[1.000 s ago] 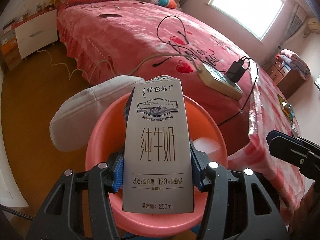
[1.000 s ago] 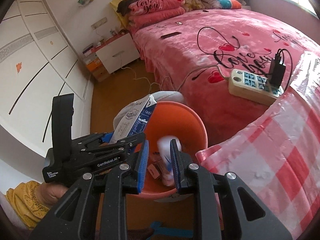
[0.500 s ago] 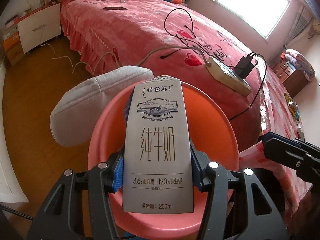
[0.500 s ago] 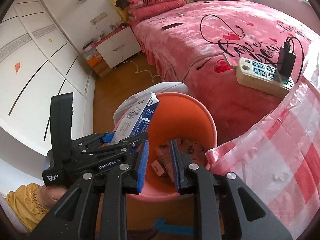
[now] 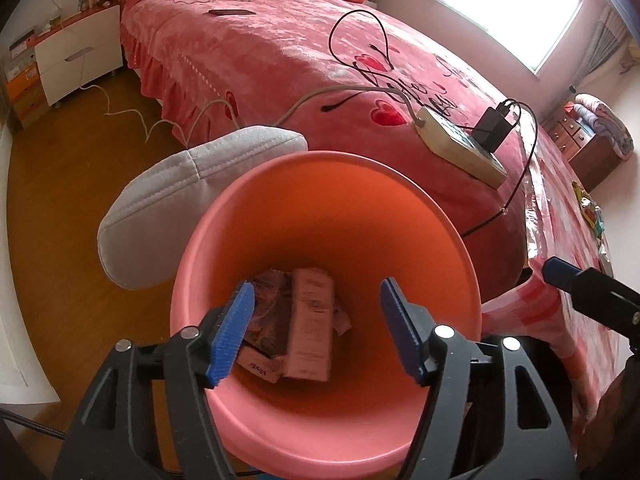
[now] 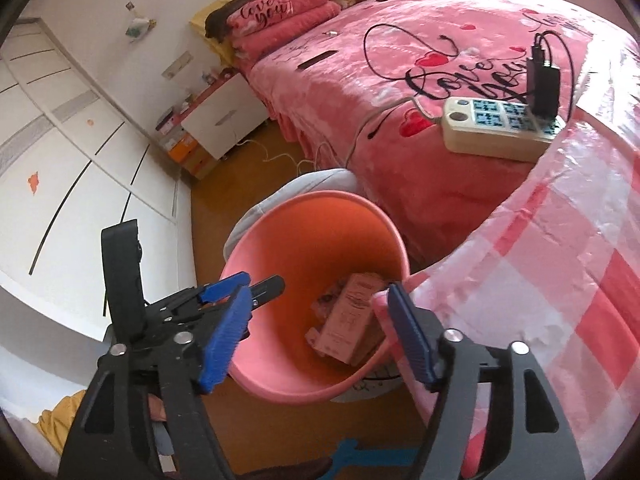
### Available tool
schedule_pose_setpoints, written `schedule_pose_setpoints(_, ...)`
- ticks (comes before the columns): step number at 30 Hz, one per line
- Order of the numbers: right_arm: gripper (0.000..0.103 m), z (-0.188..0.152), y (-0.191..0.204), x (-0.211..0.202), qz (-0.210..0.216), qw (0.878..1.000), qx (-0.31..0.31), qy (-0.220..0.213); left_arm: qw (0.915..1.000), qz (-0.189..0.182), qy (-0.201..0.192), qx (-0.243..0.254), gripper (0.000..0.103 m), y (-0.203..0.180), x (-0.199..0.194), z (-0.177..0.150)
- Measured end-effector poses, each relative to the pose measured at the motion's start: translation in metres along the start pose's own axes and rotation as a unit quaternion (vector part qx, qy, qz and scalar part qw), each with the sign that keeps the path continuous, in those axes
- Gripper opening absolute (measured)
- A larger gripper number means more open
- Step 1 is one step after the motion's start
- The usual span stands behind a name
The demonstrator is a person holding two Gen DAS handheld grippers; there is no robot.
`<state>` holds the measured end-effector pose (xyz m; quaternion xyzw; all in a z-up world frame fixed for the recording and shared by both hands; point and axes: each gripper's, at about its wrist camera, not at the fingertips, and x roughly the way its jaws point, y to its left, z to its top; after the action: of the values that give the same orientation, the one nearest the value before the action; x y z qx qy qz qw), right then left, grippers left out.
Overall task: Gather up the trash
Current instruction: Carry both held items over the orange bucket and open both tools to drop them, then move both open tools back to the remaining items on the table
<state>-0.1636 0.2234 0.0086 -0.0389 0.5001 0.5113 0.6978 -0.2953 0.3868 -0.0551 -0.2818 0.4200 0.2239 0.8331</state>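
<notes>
1. Our left gripper point(image 5: 316, 328), lower centre, is opening with nothing between its pads; the carton point(image 5: 310, 320) lies in the bin point(image 5: 328, 200).
2. Our right gripper point(image 6: 316, 336) is opening too, empty.
3. We should lift both clear of the rim before seeking more trash.

The round pink plastic bin point(image 5: 424, 236) stands on the wooden floor point(image 5: 60, 200) just beside the big pink bed point(image 5: 260, 52). A tall milk carton point(image 5: 310, 320) lies in the bin. A grey padded cushion point(image 5: 168, 196) sits behind the bin. A white power strip point(image 6: 500, 130) lies on the bed.
</notes>
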Motion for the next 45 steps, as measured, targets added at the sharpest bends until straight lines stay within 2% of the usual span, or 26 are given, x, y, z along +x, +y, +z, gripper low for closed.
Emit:
schedule_pose_setpoints(4,0.079,-0.001,-0.004,-0.004,0.002,1.0,0.003,-0.006,1.0,0.003,0.003,0.001,0.074,-0.002,0.002,0.0)
schedule_pose_setpoints(9,0.081,-0.005,-0.001,-0.009,-0.003,1.0,-0.008,-0.012,0.9999,0.0,0.007,0.007,0.076,-0.006,0.003,0.0)
schedule_pose_setpoints(11,0.086,-0.007,0.0,-0.012,-0.007,1.0,-0.012,-0.015,0.9999,0.0,0.006,0.013,0.077,-0.01,0.003,-0.001)
schedule_pose_setpoints(14,0.088,-0.009,0.0,-0.016,-0.014,1.0,-0.017,-0.021,0.9997,-0.005,0.008,0.022,0.077,-0.016,0.004,-0.001)
schedule_pose_setpoints(31,0.089,-0.018,-0.017,-0.045,-0.042,0.998,0.015,-0.048,0.9985,-0.032,-0.002,0.044,0.077,-0.035,-0.002,0.004)
schedule_pose_setpoints(45,0.089,-0.025,-0.053,-0.074,-0.041,0.993,0.068,-0.085,0.9965,-0.024,0.0,0.08,0.077,-0.061,-0.006,0.005)
